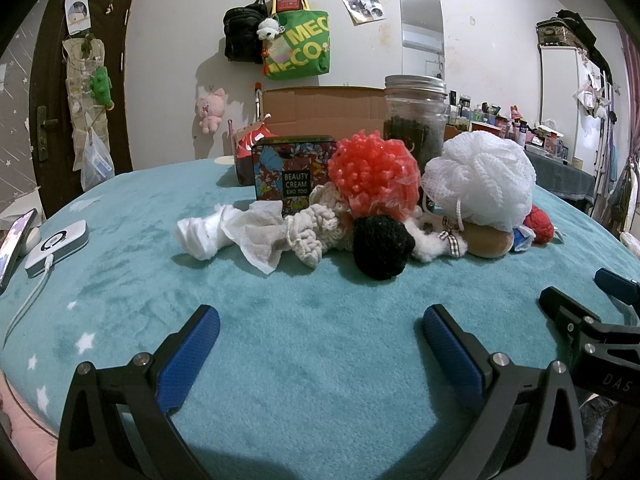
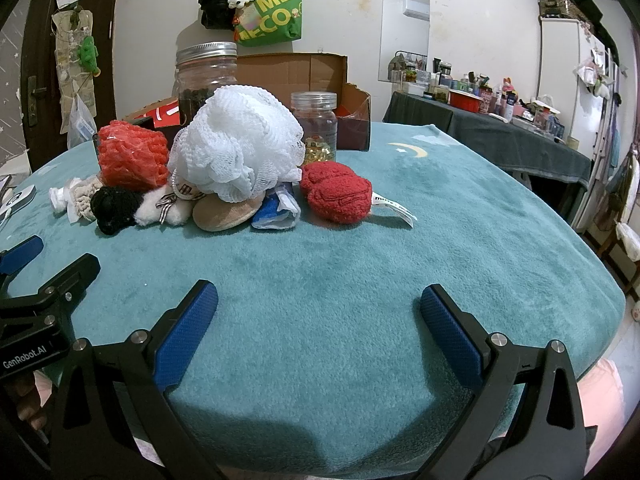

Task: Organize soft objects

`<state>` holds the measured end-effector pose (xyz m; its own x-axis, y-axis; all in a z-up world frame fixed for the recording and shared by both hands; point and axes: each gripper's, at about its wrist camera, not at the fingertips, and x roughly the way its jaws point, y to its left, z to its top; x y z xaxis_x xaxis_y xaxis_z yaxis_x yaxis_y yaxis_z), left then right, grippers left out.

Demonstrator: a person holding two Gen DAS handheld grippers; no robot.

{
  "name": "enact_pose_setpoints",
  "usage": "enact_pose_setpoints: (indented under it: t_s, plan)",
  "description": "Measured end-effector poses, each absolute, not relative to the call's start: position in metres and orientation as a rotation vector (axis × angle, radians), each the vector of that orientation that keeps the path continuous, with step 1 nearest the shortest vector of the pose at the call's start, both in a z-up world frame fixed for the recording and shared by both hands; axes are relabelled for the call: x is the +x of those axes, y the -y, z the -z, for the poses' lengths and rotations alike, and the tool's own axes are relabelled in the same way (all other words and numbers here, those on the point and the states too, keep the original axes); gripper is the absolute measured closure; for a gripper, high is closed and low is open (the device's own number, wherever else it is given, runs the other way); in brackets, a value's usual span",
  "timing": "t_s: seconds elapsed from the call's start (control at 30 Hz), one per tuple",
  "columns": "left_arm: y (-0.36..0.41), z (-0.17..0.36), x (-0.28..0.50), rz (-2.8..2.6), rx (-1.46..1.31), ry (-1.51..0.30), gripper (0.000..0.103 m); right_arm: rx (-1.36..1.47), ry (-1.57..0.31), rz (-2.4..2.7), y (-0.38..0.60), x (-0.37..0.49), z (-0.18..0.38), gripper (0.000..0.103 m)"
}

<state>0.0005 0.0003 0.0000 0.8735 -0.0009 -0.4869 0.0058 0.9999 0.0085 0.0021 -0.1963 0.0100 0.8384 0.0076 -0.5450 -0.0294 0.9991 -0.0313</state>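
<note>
A heap of soft things lies mid-table on the teal blanket (image 1: 312,344). In it are a white mesh bath pouf (image 1: 480,176) (image 2: 236,140), a red mesh pouf (image 1: 376,172) (image 2: 132,156), a black knitted ball (image 1: 382,246) (image 2: 114,208), cream knitted pieces (image 1: 316,228), white tissue (image 1: 236,232), a tan round pad (image 2: 228,212), a blue-and-white cloth (image 2: 276,210) and a red plush (image 2: 336,190) (image 1: 540,224). My left gripper (image 1: 320,328) is open, short of the heap and holding nothing. My right gripper (image 2: 319,300) is open too, nearer the red plush, with bare blanket between its fingers.
Behind the heap stand a patterned tin (image 1: 292,172), a large lidded jar (image 1: 416,116) (image 2: 206,76), a small jar (image 2: 316,124) and an open cardboard box (image 2: 304,72). A phone (image 1: 16,240) and a white charger (image 1: 58,246) lie at the left edge. A cluttered side table (image 2: 492,128) is at the right.
</note>
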Motion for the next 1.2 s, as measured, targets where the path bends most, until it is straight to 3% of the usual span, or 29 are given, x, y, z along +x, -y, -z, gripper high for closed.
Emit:
enact_pose_setpoints:
  t_s: [1.2]
  plan:
    - [0.001,-0.008,0.007,0.068,-0.001,-0.549,0.000,-0.033,-0.600,-0.032,0.196,0.004,-0.005,0.000]
